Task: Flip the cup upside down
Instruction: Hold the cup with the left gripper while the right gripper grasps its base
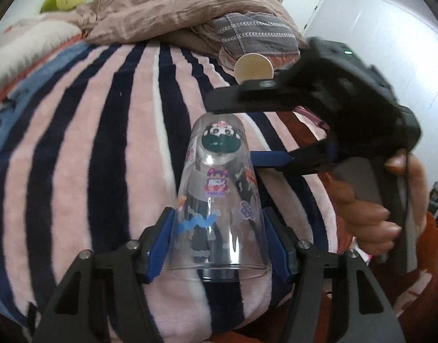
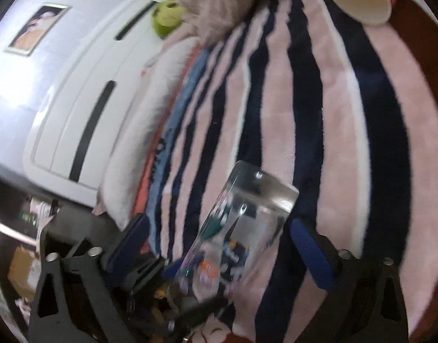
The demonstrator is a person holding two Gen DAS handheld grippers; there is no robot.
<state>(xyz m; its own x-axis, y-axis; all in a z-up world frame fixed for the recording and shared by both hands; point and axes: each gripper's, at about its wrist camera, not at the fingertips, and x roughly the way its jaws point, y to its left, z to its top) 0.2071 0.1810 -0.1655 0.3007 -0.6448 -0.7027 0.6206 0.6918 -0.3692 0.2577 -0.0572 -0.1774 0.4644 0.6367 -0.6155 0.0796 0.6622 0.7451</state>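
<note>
above striped blanket (image 1: 76, 143), left gripper (image 1: 219, 243) jaws clamping inverted cup (image 1: 219, 194), right gripper (image 1: 264, 131) jaws wide beside it

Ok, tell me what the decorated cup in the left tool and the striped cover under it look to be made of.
Cup: clear and glossy, plastic or glass; the stripes show through its wall and sharp highlights sit on it, while printed cartoon figures wrap it. Which of the two cannot be told from its look.
Striped cover: soft plush fleece, matte; fuzzy nap blurs the stripe edges.
Left tool pads: blue, ridged, possibly rubbery.
</note>
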